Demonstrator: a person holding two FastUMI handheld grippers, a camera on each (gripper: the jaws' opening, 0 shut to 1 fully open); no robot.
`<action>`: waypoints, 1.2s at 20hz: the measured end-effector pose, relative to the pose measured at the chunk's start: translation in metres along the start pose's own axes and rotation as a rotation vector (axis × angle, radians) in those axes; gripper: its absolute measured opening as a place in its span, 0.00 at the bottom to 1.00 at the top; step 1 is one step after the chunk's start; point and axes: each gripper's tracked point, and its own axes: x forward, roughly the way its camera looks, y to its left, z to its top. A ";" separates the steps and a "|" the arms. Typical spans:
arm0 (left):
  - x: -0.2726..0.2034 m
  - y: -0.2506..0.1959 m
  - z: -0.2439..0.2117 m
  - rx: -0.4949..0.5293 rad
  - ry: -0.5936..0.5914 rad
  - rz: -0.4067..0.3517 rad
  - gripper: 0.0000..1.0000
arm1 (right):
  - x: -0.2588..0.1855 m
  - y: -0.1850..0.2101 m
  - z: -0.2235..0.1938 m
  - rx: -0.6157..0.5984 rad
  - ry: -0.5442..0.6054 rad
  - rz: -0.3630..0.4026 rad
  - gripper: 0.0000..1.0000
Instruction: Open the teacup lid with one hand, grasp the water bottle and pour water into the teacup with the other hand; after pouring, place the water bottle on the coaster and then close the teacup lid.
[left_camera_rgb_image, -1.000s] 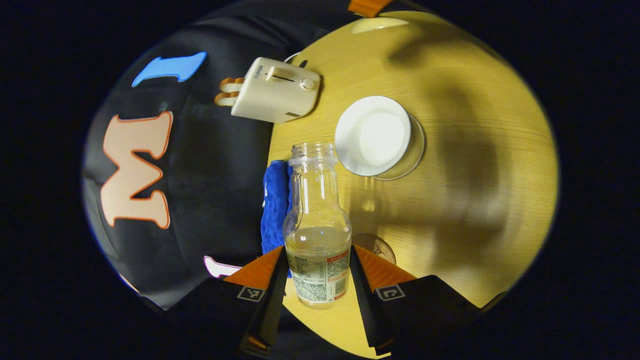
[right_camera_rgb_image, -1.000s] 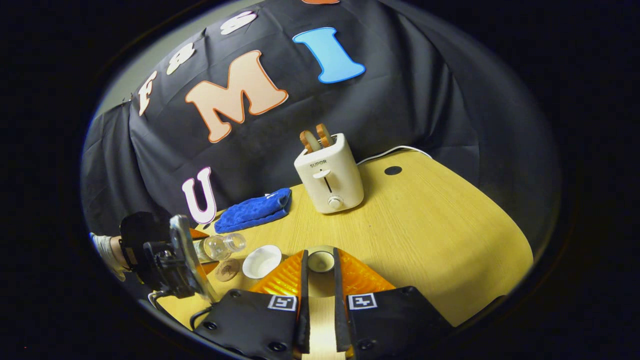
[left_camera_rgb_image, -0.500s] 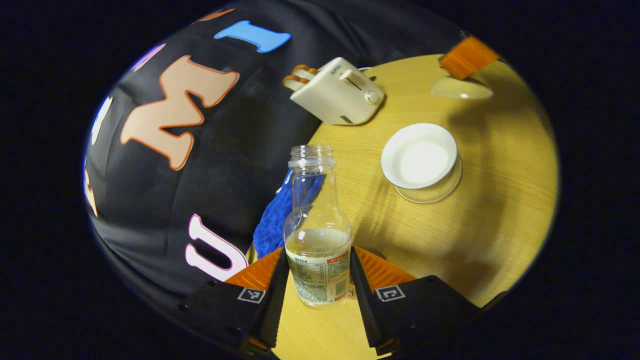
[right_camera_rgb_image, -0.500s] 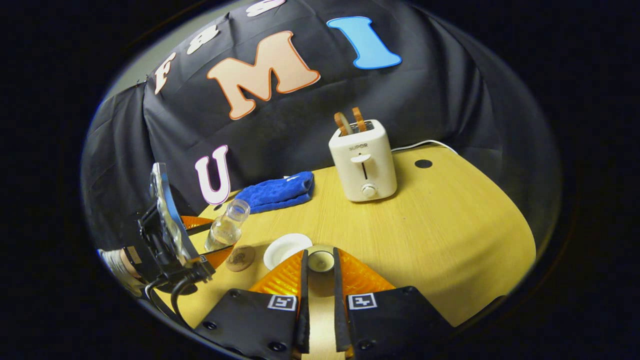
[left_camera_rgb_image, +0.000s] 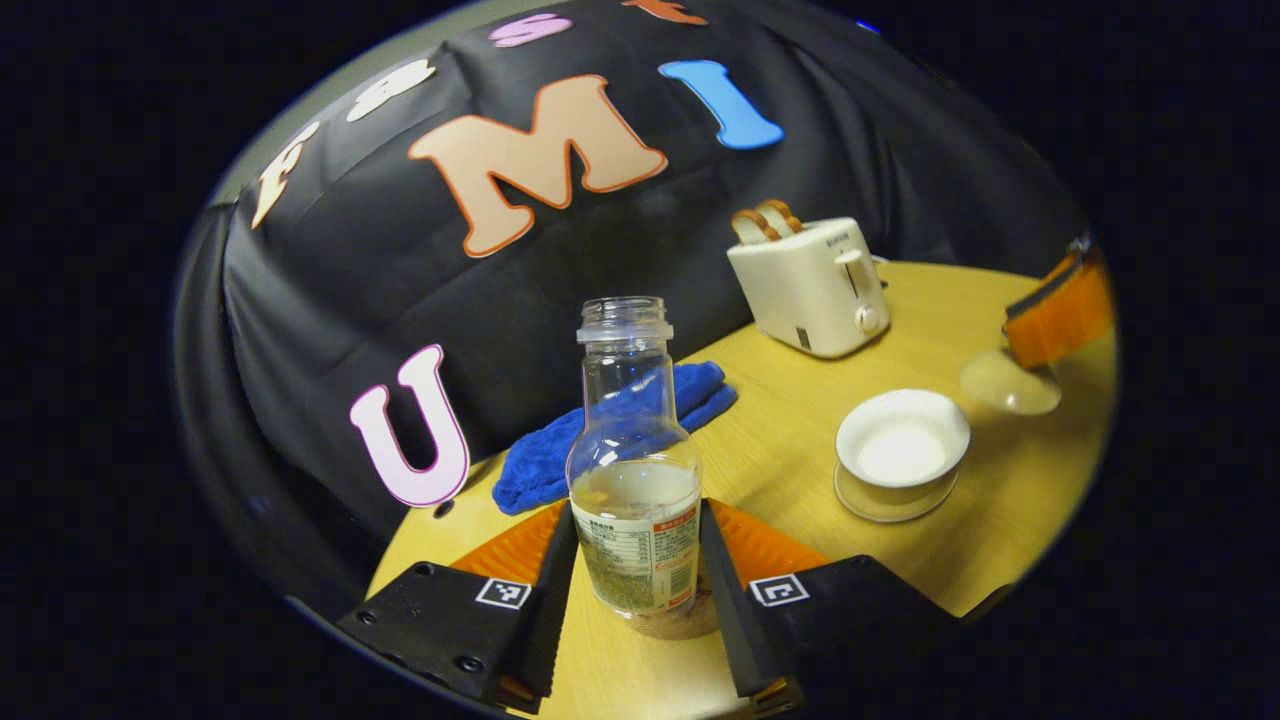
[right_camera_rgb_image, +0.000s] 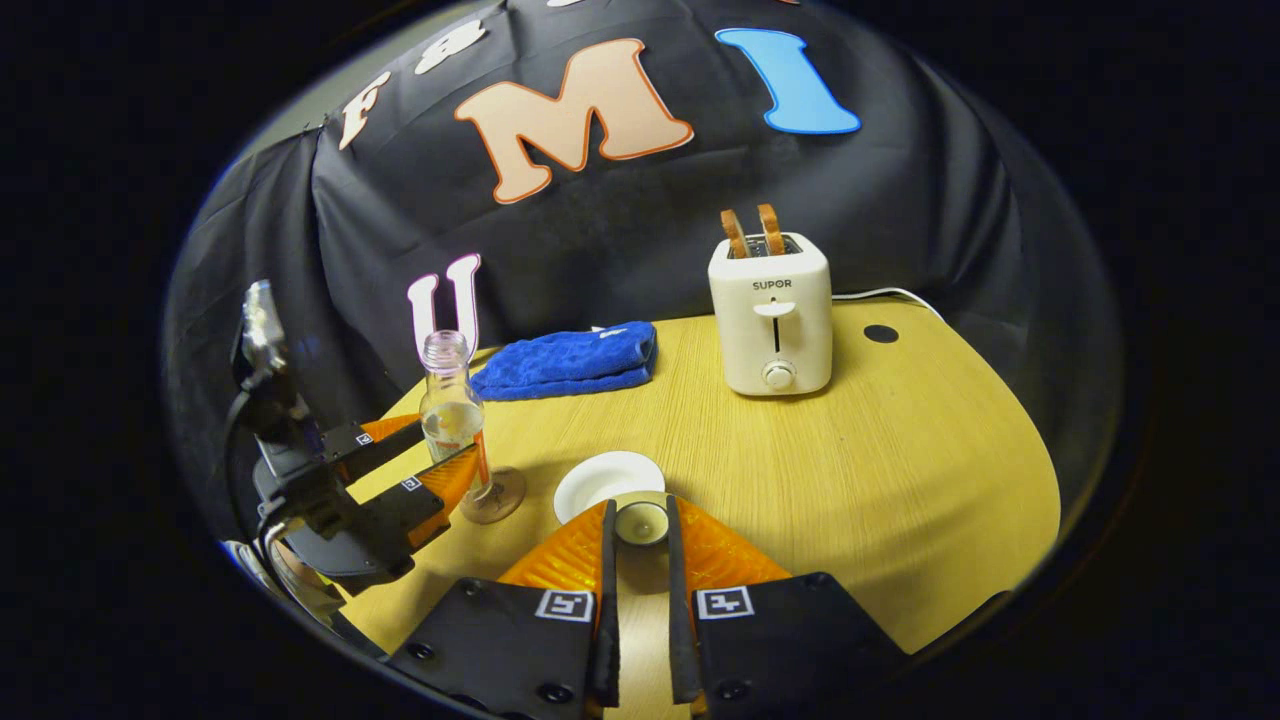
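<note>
The left hand-held gripper (left_camera_rgb_image: 635, 590) grasps the water bottle (left_camera_rgb_image: 633, 470), both fingers pressed against its labelled lower body. The bottle stands upright, uncapped, with a little water at about shoulder height. In the right gripper view, the bottle (right_camera_rgb_image: 452, 420) sits over the round coaster (right_camera_rgb_image: 493, 497) on the counter (right_camera_rgb_image: 860, 470), its base at the coaster; whether it already rests fully on it cannot be told. The left hand-held gripper (right_camera_rgb_image: 415, 465) appears there at the left edge, its fingers on either side of the bottle.

The right hand-held gripper (right_camera_rgb_image: 640, 525) is clenched on the teacup lid (right_camera_rgb_image: 640, 521), pinching its knob between both fingers. In the left gripper view, the lid (left_camera_rgb_image: 1010, 383) hangs from that gripper's fingers (left_camera_rgb_image: 1062, 312) near the right edge, raised above the counter and apart from the cup.

The teacup (left_camera_rgb_image: 902, 447) stands uncovered on its saucer (left_camera_rgb_image: 880, 500), to the right of the bottle in the left gripper view. Behind, near the booth's wall, lie a folded blue cloth (right_camera_rgb_image: 568, 360) and a cream toaster (right_camera_rgb_image: 772, 315) with two slices of bread (right_camera_rgb_image: 751, 231) standing in its slots.
</note>
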 end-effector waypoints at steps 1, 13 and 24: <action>-0.001 -0.001 0.002 -0.036 -0.016 0.012 0.64 | 0.002 0.002 0.000 -0.010 0.005 0.000 0.23; -0.002 0.004 -0.014 -0.254 -0.066 0.051 0.67 | 0.025 0.039 0.008 -0.088 -0.002 0.049 0.23; -0.010 0.008 -0.026 -0.250 -0.030 0.026 0.75 | 0.071 0.041 0.013 -0.162 -0.041 0.001 0.23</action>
